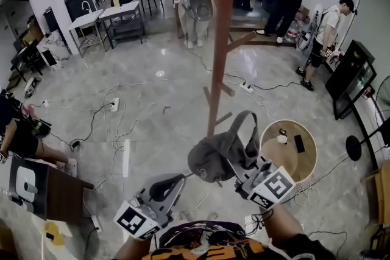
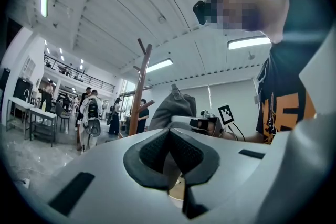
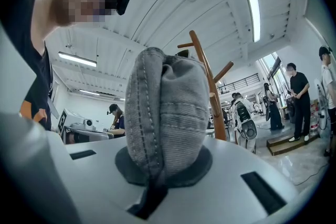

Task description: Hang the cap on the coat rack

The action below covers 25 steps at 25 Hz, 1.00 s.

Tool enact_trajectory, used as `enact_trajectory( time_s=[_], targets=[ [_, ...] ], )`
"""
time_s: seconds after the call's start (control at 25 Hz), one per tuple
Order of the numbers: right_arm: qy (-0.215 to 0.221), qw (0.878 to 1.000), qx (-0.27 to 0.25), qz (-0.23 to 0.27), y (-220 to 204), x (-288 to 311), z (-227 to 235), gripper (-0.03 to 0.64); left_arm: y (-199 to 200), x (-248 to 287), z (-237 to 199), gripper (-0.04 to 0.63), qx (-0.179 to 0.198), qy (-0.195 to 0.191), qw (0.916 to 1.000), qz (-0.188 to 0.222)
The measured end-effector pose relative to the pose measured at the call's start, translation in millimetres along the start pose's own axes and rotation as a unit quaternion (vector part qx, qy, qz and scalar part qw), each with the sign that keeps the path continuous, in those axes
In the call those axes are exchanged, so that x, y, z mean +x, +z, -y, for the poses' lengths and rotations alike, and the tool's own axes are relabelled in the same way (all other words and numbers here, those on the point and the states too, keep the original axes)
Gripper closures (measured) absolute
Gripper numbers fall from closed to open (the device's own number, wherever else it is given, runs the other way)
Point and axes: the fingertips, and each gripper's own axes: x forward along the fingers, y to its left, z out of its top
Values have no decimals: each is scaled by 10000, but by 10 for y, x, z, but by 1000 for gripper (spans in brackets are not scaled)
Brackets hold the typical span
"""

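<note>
A grey denim cap (image 1: 214,154) hangs in the air in front of me, its strap loop standing up. My right gripper (image 1: 245,172) is shut on the cap's edge; in the right gripper view the cap (image 3: 165,113) fills the space above the jaws. The brown wooden coat rack (image 1: 222,39) stands just beyond the cap, with short pegs sticking out of its pole. It also shows behind the cap as the coat rack (image 3: 211,89). My left gripper (image 1: 166,187) sits lower left of the cap, shut and holding nothing. From the left gripper view (image 2: 169,150) the cap (image 2: 171,109) and rack (image 2: 138,97) lie ahead.
A round wooden side table (image 1: 304,164) with small items stands right of the rack. Cables and power strips (image 1: 114,105) lie across the shiny floor. A brown box (image 1: 58,192) is at lower left. Several people stand at the back and right, near desks (image 1: 116,15).
</note>
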Motion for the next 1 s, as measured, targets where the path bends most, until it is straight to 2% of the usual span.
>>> enact_trajectory(
  time_s=[0.2,0.4,1.0],
  targets=[
    [17,10000,-36,-16,-36,157,197,597,52,-10,-35,574,20,11,10000,50],
    [-229,9996,162,-12,-200,320,503,597,95,-14,-39,574,63,51,9999,104],
    [-388,9960,661,-449,-698,663,977,597,19,-164,-118,574,144,423,9990,10]
  ],
)
